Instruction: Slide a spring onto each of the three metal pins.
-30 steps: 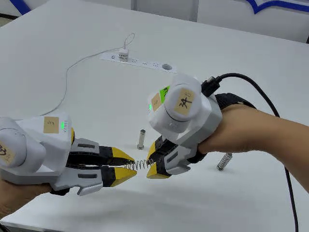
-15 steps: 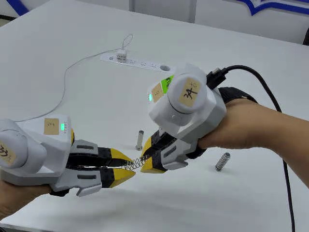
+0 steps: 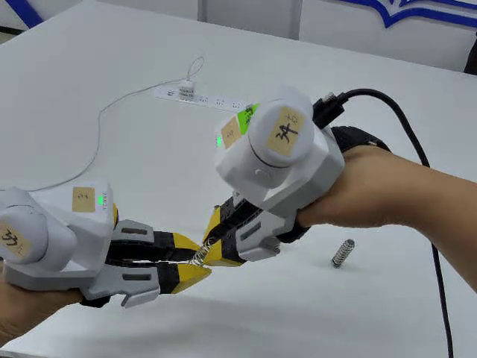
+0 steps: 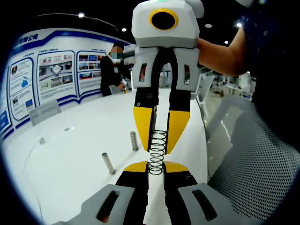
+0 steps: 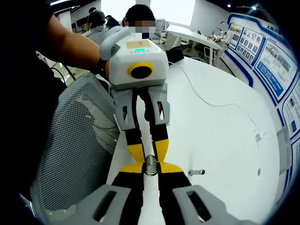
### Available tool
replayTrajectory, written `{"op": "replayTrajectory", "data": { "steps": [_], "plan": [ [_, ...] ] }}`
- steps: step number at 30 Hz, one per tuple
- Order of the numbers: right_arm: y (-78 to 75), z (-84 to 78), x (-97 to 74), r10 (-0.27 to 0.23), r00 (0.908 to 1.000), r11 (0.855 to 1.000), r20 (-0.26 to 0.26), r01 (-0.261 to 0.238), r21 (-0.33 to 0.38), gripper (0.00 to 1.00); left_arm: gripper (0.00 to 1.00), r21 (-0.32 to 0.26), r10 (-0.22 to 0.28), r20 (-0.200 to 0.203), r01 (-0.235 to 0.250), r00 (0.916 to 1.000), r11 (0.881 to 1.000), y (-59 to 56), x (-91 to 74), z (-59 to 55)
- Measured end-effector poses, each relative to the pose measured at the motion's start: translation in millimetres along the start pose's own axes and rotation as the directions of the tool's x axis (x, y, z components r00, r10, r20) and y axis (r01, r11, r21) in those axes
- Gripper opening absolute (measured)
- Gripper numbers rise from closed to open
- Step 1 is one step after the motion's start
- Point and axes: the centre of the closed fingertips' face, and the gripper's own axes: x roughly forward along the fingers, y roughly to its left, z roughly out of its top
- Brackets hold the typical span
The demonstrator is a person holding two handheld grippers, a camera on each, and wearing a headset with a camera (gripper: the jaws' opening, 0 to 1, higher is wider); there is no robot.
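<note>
A thin steel spring (image 3: 200,256) spans the short gap between my two grippers above the white table (image 3: 134,149). My left gripper (image 3: 195,262) comes in from the lower left, shut on the spring's near end (image 4: 157,150). My right gripper (image 3: 212,248) faces it tip to tip. Its yellow fingers (image 4: 142,125) close on the spring's other end, which I see end-on (image 5: 150,165). A bare metal pin (image 4: 108,162) stands on the table beyond. A second spring (image 3: 342,253) stands to the right, also seen behind the pin (image 4: 134,140).
A white power strip (image 3: 205,98) with a plug and thin cable lies at the back of the table. A black cable (image 3: 417,156) runs from the right gripper over the person's arm. A mesh chair back (image 5: 79,140) stands beside the table edge.
The right gripper has moved left along the spring towards the left gripper, so less spring shows between them. It now hides the upright pin in the head view. The left gripper has stayed put.
</note>
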Motion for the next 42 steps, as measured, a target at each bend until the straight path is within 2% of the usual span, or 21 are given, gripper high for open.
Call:
{"op": "replayTrajectory", "data": {
  "steps": [8,15,22,34,42],
  "plan": [
    [-1.5,-0.7,0.2,-0.005,0.9999,1.000,-0.015,0.005,-0.010,0.12,0.12,-0.005,0.014,0.000,-0.014,0.9999,1.000,2.4,0.9,-0.5],
    [-4.7,-5.7,1.2,-0.008,0.9995,1.000,-0.032,0.007,-0.011,0.12,0.20,-0.024,0.033,-0.013,-0.033,0.9994,0.999,4.4,-1.1,-7.6],
    [-10.8,-9.2,-0.6,-0.015,0.9989,1.000,-0.045,0.015,-0.009,0.12,0.25,-0.041,0.072,-0.006,-0.073,0.9974,0.997,13.0,-9.0,-7.8],
    [-29.5,-19.3,-8.6,-0.050,0.9964,0.999,-0.069,0.051,0.016,0.12,0.34,-0.075,0.108,-0.002,-0.108,0.9941,0.991,17.7,-17.0,-11.1],
    [-50.9,-31.6,-11.4,-0.079,0.9916,0.996,-0.102,0.083,0.039,0.12,0.37,-0.081,0.110,0.006,-0.109,0.9940,0.991,16.7,-18.1,-9.8]
  ]
}}
